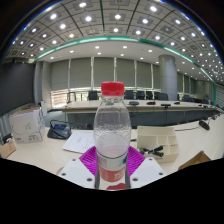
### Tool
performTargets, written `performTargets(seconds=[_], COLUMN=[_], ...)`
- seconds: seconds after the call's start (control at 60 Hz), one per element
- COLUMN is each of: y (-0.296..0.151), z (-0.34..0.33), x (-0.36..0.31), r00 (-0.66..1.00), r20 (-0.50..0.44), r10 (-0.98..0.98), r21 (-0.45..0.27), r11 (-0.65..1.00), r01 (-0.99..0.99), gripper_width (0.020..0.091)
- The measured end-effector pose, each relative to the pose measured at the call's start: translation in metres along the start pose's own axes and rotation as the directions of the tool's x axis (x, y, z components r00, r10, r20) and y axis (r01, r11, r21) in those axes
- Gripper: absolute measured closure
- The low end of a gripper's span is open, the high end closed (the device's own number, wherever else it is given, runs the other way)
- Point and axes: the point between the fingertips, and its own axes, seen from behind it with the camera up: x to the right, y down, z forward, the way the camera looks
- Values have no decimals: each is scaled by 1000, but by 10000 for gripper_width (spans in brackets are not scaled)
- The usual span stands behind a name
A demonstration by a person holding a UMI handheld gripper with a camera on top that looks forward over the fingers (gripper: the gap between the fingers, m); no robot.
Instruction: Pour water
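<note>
The gripper [112,165] has a clear plastic water bottle [112,135] right up front, standing upright between its two fingers, and the magenta pads [92,158] sit tight against the bottle's lower body on both sides, so the fingers are clamped on it. The bottle wears a red cap [113,89] at the top, and a red patch of label shows low down near the pads. How full it is, hard to tell through the clear wall. Beyond the fingers lies a pale tabletop [50,150]. On it, to one side of the bottle, a sheet of paper [80,142] lies flat, with a dark desk phone [59,130] and a white box [25,123] farther out. On the other side, just beside the bottle, rests a beige tray [157,141] with small items in it. Farther back runs a long conference desk [150,112] with dark chairs [160,97] behind it, under a ceiling dotted with round lights [90,18].
</note>
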Motion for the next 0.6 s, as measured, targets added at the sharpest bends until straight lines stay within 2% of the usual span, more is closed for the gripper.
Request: performTargets(seconds=[0.117,0.3,0.333,0.4,0.567,0.6], y=[41,91,90,89,92,95], z=[11,19,17,12,12,12], x=[12,23,22,22,22,23], r00=[1000,1000,1000,1000,999,999], r20=[-8,-18,-17,-23,-37,-44], r10=[2,3,4,11,-17,-23], r21=[-63,-115,-91,-95,-112,-132], r11=[998,993,996,995,994,991], r01=[-2,-5,-5,-13,13,17], gripper_width=[761,761,760,757,579,502])
